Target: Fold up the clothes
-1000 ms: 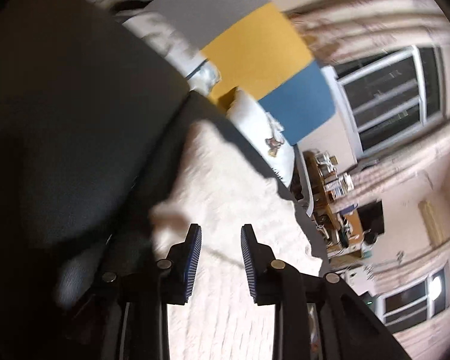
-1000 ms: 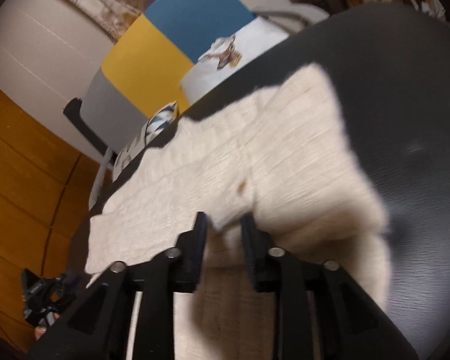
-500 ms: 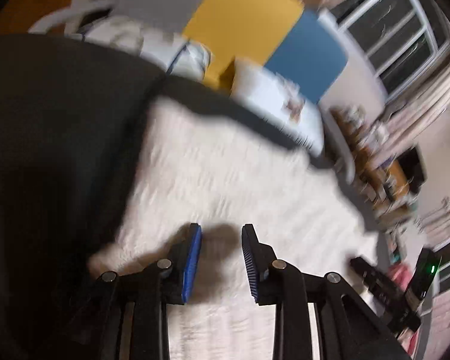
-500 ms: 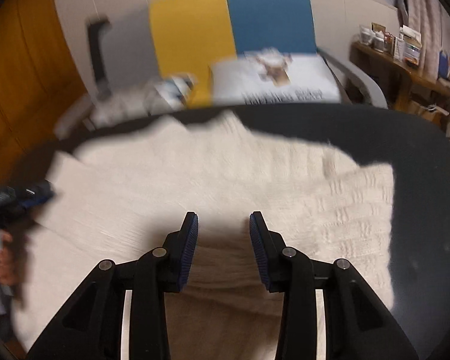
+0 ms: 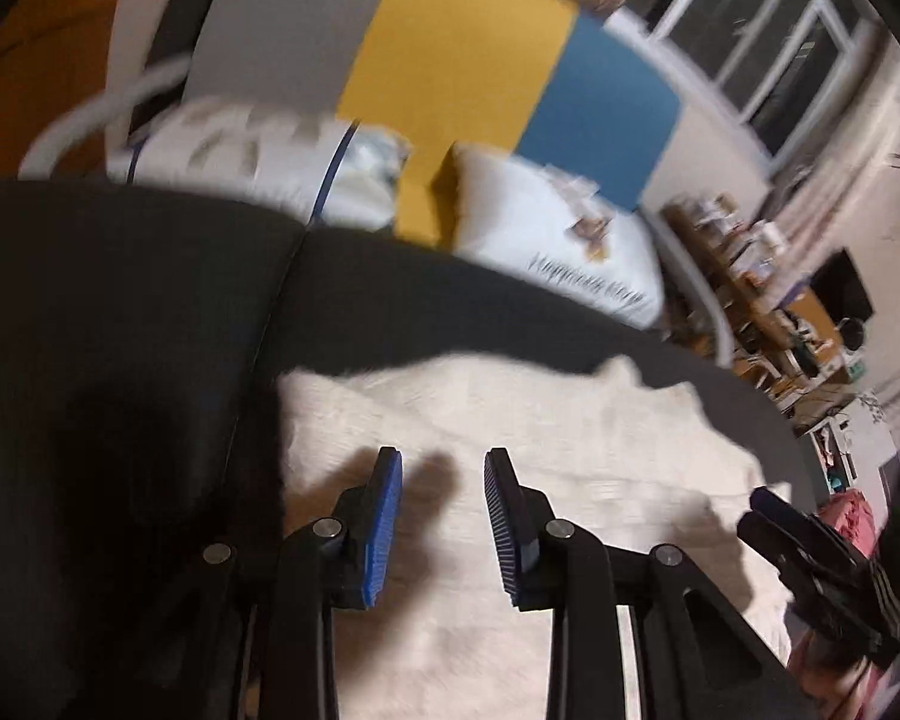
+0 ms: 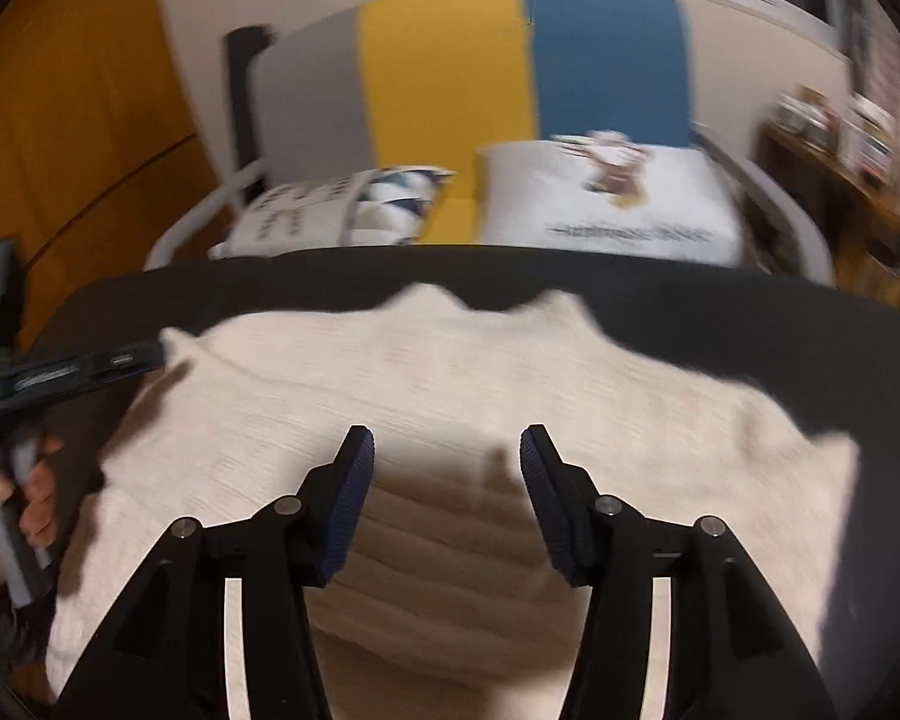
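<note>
Cream knit sweater (image 6: 450, 396) spread flat on dark round table (image 6: 750, 324), partly folded: doubled layer with ribbed texture nearest the right wrist camera, far edge wavy and short of the table's far rim. Same sweater (image 5: 540, 420) in left wrist view, lying on table (image 5: 390, 312), left edge close to a seam in the dark surface. Left gripper (image 5: 441, 498) angled down over the sweater, jaws partway apart, blue pads clear of the fabric, nothing between them; shadow of the fingers cast on the knit just ahead. Right gripper (image 6: 444, 468) also over the sweater, jaws opening, gap wide, nothing pinched, only bare knit and shadow visible in the gap. Contact with cloth underneath either gripper: cannot tell, both views motion-blurred. Right gripper (image 5: 810, 552) visible at the right edge of the left wrist view, over the sweater's right side. Left gripper (image 6: 90, 363) visible at the left edge of the right wrist view, tip at the sweater's far-left corner, person's hand (image 6: 12, 498) wrapped on its handle. Behind the table: chair (image 6: 528, 60) with grey, yellow and blue back panels, two white printed pillows on the seat, pillow (image 6: 606, 198) with a figure print on the right. Window (image 5: 750, 42) and cluttered shelf (image 5: 768, 300) beyond, blurred.
</note>
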Demonstrator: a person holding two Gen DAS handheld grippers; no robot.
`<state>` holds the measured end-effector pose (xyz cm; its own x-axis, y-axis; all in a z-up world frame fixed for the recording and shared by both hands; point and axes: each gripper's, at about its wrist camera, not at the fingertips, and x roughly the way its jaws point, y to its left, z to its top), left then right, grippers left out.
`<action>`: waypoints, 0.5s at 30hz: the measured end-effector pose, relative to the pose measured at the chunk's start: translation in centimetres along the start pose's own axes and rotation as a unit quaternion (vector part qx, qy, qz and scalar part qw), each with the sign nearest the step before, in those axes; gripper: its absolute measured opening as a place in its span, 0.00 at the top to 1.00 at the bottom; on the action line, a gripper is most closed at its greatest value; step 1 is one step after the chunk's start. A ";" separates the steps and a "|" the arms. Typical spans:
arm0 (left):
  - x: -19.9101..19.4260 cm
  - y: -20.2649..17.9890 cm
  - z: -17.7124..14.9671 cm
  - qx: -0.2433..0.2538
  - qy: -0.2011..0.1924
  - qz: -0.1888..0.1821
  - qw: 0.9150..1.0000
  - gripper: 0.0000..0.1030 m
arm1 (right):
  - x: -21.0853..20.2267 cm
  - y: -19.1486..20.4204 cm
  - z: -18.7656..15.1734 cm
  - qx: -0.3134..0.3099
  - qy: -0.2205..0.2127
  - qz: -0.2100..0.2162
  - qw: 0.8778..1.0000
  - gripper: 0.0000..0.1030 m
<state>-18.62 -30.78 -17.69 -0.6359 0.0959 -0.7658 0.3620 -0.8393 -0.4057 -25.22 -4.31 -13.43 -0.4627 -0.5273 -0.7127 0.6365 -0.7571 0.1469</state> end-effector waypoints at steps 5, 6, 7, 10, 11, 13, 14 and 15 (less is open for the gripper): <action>0.7 0.6 -0.6 0.018 0.004 -0.006 1.000 0.73 | 3.8 0.8 -2.0 -0.014 0.043 -0.045 0.998 0.47; 0.5 0.4 -0.6 0.022 0.006 -0.003 1.000 0.73 | 3.9 0.3 -2.8 -0.007 0.035 -0.038 0.999 0.47; 0.1 0.2 -0.6 0.025 0.006 -0.001 1.000 0.73 | 3.6 0.0 -3.0 -0.001 0.035 -0.031 0.999 0.47; -2.5 -1.7 -1.8 0.055 -0.021 -0.010 0.998 0.72 | 2.6 -0.4 -2.5 0.010 0.044 -0.022 0.999 0.46; -3.3 -2.5 -2.7 0.076 -0.032 -0.019 0.996 0.72 | 2.0 -0.6 -2.3 0.017 0.045 -0.017 0.999 0.46; -4.5 -4.0 -4.7 0.120 -0.043 -0.025 0.992 0.72 | -0.1 -1.1 -2.6 0.026 0.030 -0.006 0.999 0.46; -4.8 -4.7 -5.7 0.141 -0.041 -0.026 0.989 0.72 | -1.2 -1.2 -2.8 0.027 0.021 -0.002 0.999 0.46; -4.7 -5.2 -6.7 0.159 -0.035 -0.022 0.986 0.72 | -2.1 -1.3 -3.3 0.023 0.015 -0.001 1.000 0.46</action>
<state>-12.92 -23.24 -15.28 -0.6954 0.1074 -0.7106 0.1080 -0.9619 -0.2510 -23.04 -0.93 -14.35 -0.4442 -0.5142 -0.7337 0.6060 -0.7756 0.1767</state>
